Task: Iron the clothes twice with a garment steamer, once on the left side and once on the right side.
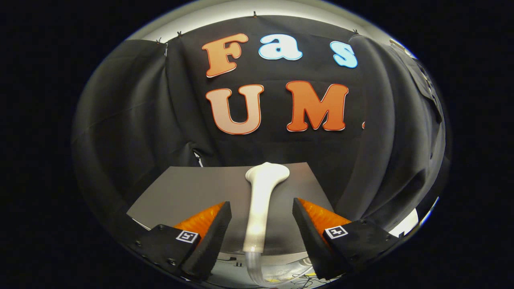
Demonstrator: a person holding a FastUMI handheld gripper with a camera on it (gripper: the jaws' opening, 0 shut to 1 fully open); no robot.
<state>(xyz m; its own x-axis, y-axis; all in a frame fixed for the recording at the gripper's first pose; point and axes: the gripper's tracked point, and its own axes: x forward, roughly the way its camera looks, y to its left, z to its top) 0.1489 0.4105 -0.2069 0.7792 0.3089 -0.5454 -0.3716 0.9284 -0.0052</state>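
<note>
Right now our gripper [262, 212] has its jaws spread wide, and neither finger touches anything. Between them lies the garment steamer [260, 200], a white wand, handle pointing back toward us and its flared head [268, 172] pointing away, toward the booth wall. A clear hose [253, 267] runs off the handle end, down below the fingers. We see gaps on both sides of the handle, so no grip yet. The steamer lies on a flat grey sheet [180, 192]; we can't tell whether that sheet is the clothes or just a board or mat. No other garment is readable around it, only black drapes beyond the head. We judge the task at its very start: steamer not picked up, left pass not done, right pass not done. What's left, as far as we can tell, is closing on the handle, lifting it, and then both passes. Cluttered cables [305, 281] sit low near the hose, a possible snag.
</note>
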